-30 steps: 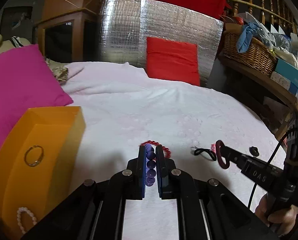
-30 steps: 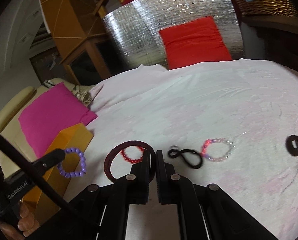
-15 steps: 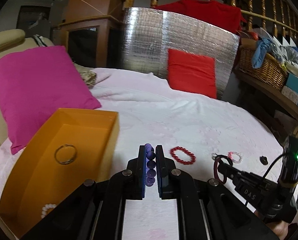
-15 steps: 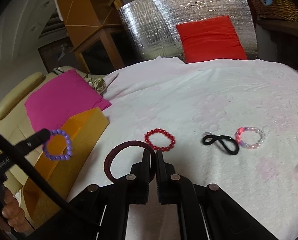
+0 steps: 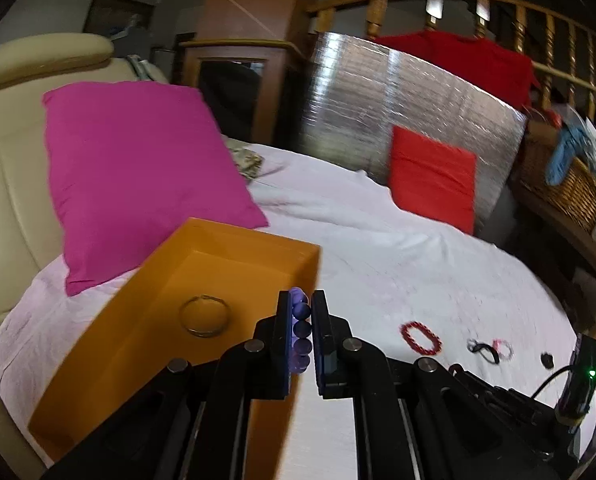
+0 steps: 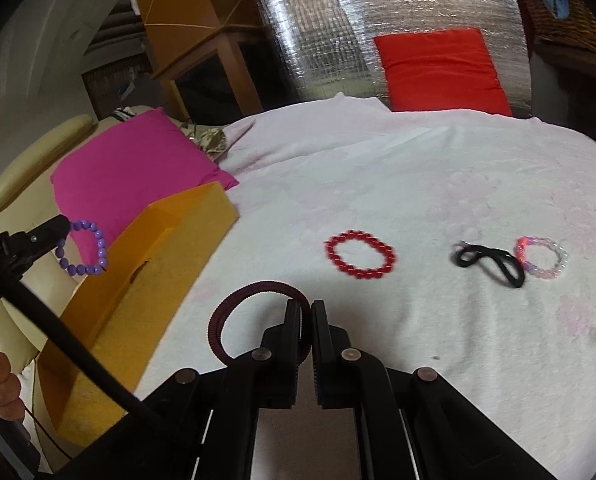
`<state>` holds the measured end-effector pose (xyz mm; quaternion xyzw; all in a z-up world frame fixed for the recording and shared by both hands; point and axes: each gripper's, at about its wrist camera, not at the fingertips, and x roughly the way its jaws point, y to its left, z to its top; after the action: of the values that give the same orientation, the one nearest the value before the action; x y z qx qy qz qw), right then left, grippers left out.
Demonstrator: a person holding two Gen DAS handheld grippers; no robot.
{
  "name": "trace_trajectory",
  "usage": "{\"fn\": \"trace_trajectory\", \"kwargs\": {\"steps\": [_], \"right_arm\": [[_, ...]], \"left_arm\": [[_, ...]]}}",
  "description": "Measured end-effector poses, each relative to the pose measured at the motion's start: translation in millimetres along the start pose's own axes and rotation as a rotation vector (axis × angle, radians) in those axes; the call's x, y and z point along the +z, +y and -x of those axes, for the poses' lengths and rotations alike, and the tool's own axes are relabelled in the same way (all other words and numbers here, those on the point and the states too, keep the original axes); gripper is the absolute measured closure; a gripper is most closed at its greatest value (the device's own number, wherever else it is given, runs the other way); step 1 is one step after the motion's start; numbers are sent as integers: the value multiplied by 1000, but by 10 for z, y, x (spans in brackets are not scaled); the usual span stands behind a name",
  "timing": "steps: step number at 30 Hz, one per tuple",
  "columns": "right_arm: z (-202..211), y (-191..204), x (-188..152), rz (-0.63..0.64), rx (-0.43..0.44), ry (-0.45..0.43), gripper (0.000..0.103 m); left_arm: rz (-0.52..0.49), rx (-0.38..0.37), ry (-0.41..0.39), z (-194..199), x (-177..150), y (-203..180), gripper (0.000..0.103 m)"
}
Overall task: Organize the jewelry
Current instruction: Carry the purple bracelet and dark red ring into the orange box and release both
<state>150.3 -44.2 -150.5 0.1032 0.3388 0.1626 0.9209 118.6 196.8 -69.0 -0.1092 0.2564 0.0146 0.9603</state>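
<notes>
— Left gripper (image 5: 301,312): what have we got in it?
— We have it clamped on one purple bracelet (image 5: 300,320), hanging at the near wall of the orange box (image 5: 145,320). One metal bangle (image 5: 205,315) lies inside that box.
— And our right gripper (image 6: 306,312)?
— Pinched nearly closed on one dark maroon band (image 6: 233,312), its loop sticking out left, above the white cloth (image 6: 418,184) just beside the box.
— What do we count loose on the cloth?
— Three together: one red bracelet (image 6: 360,255), one black hair tie (image 6: 492,261), one pink-and-clear bracelet (image 6: 542,257) touching the tie. One small black piece (image 5: 546,359) lies farther right.
— Beyond that?
— One pink pillow (image 5: 137,176), one red cushion (image 5: 434,180).
</notes>
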Motion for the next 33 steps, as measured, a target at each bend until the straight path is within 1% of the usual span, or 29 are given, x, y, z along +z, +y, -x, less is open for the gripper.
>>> {"fn": "trace_trajectory", "kwargs": {"steps": [4,7,9,15,19,21,22,23,24,25,26,28,29,30,32,33], "right_arm": [[7,367,143,66,20,-9,97],[3,679,275,106,50,-23,97],[-31,826,336,108,73,-17,97],[-325,1284,453,104,122,25,97],[-544,1452,468,88,144,69,97],[-659,1503,475,76,149,96,94],[-706,1520,476,67,146,104,94],[-744,1522,478,58,154,109,94],[-772,1518,487,51,158,118,92],[-792,1502,492,42,163,132,84],[-802,1477,496,25,172,146,78],[-757,1402,514,-2,192,141,56],[-711,1365,525,-10,197,126,52],[-643,1306,539,-19,195,100,47],[-511,1162,577,-38,180,55,47],[-457,1078,596,-47,174,47,47]], "left_arm": [[24,49,-11,37,13,236,94],[72,89,2,11,11,455,94],[103,132,15,-22,6,606,94],[181,233,90,-173,-72,938,94],[224,300,126,-221,-129,1068,94],[246,337,139,-239,-147,1128,92],[255,351,143,-244,-158,1151,90],[261,355,146,-241,-161,1167,83],[269,367,149,-243,-169,1174,75],[271,379,149,-246,-164,1167,52],[272,392,140,-229,-160,1151,40],[259,407,104,-183,-142,1104,40],[251,415,92,-176,-129,1087,39],[240,423,80,-164,-121,1056,38],[229,420,67,-158,-104,1013,37],[220,419,59,-155,-100,970,37]]}}
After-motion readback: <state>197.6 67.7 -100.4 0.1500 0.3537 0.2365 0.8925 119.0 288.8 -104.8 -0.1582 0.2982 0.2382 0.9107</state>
